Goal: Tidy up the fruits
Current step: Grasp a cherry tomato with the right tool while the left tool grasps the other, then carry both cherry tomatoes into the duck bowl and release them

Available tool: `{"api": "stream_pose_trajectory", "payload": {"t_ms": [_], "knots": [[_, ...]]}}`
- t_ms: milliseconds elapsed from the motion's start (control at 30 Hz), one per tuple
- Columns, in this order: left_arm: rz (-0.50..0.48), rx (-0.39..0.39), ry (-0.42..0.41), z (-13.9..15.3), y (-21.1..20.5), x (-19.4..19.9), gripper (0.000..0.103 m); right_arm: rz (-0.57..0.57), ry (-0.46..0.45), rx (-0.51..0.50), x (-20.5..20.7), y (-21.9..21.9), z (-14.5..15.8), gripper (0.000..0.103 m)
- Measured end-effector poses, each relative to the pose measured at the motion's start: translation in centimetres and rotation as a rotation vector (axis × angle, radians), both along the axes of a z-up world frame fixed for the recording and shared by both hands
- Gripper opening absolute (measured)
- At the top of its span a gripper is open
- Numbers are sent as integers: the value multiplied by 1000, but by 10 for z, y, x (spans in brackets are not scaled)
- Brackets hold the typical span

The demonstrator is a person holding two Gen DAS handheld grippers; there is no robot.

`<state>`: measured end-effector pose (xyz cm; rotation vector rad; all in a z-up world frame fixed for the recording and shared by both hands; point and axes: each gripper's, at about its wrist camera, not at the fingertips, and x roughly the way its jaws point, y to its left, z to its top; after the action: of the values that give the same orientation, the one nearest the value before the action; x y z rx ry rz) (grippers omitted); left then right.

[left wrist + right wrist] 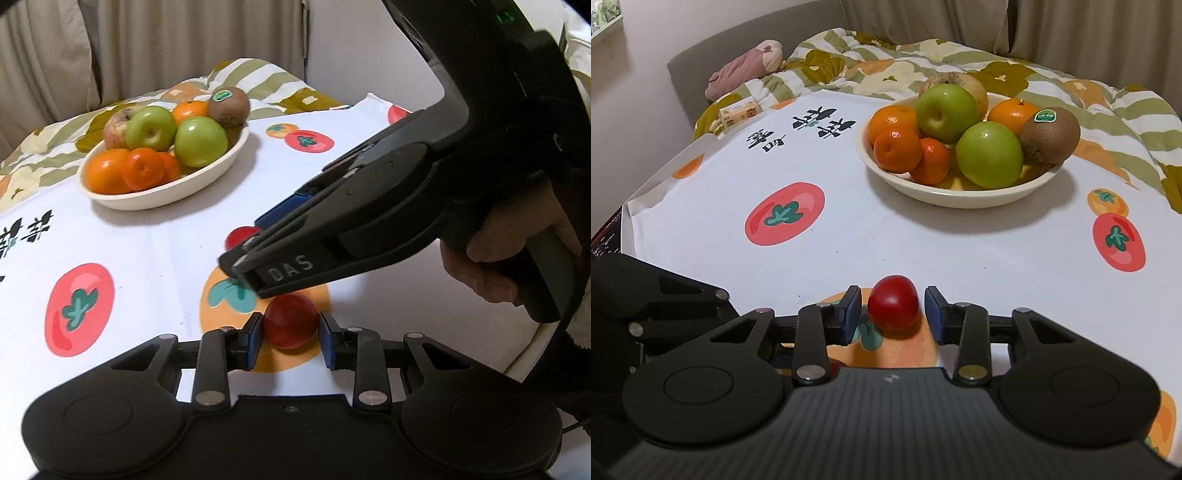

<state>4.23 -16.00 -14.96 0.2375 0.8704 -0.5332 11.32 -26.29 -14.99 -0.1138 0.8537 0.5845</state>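
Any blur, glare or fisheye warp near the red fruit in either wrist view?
Left wrist view: the red fruit is sharp between the left hand-held gripper fingers; the right hand-held gripper tip above it looks slightly motion-blurred. Right wrist view: sharp, a small highlight on the fruit, a soft shadow beneath it, and the tablecloth edges bowed by the fisheye.

Both cameras are sitting low and close over the tabletop (923, 236), looking forward past their own jaws. Both are seeing the fruit bowl (221, 162) and red fruit (893, 302).
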Motion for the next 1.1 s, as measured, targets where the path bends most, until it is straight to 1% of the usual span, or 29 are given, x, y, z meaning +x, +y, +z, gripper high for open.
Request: {"api": "stream_pose_trajectory", "payload": {"t_ms": [67,300,467,667,800,900,1100], "knots": [[11,4,-1,1,5,0,35,-1,0,-7,0,2,-1,45],[71,10,-11,6,29,0,35,-41,-19,0,-3,4,10,45],[124,-23,-13,22,50,-3,35,-79,-34,12,-8,7,27,45],[183,-39,-34,49,76,-6,35,-124,-58,31,-23,14,55,45],[207,-34,-55,71,91,-9,35,-154,-67,40,-35,21,74,45],[210,-45,-66,90,102,-6,35,-183,-74,32,-42,27,90,45],[195,-55,-117,125,119,8,35,-244,-101,29,-49,35,119,45]]}}
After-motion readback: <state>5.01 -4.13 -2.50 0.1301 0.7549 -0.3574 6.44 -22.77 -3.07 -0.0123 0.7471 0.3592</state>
